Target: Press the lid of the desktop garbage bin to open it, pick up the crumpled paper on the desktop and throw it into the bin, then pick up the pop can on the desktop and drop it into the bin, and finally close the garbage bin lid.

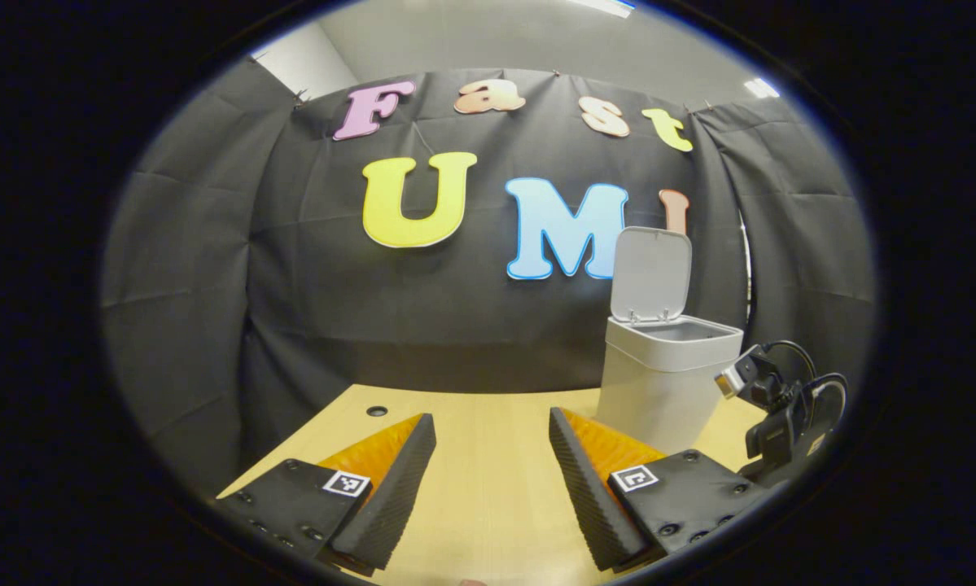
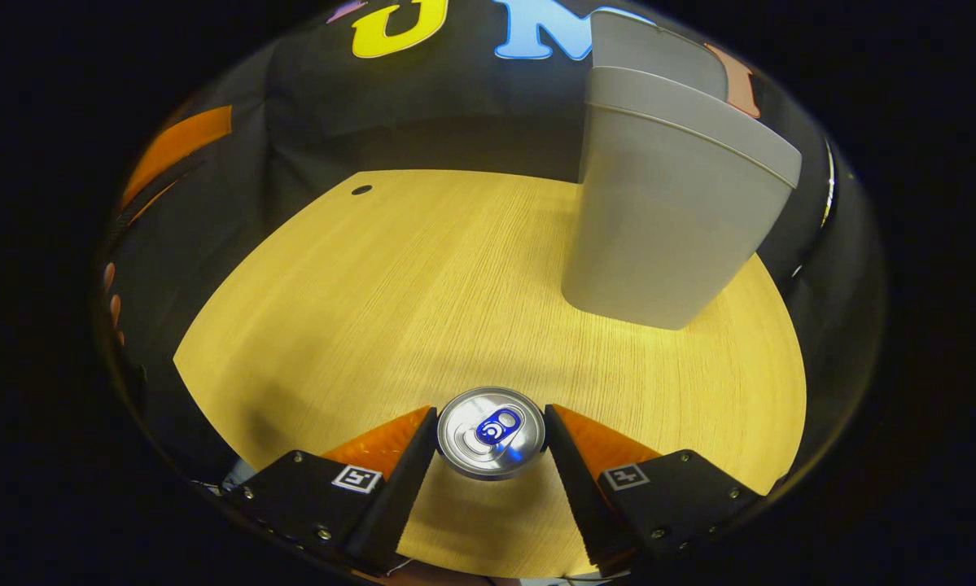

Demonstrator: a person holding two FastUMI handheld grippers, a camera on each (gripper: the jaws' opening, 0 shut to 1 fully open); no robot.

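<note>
Pop can [image 2: 491, 432] is sitting clamped in right claw [image 2: 489, 443]; I'm advising lifting straight, clearing bin [image 2: 667, 220] rim, lid [image 1: 652, 273] up. Left claw [image 1: 492, 480] is idling released.

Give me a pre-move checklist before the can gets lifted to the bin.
1. Bin lid up, garbage bin open: ok.
2. Pop can between the right gripper fingers, touching both sides: ok.
3. Grip firm enough to lift: cannot tell.
4. Crumpled paper off the desktop: ok; inside the bin: cannot tell.
5. Left gripper open, holding nothing, away from the bin mouth: ok.
6. Desk between can and bin free of obstacles: ok.
</note>
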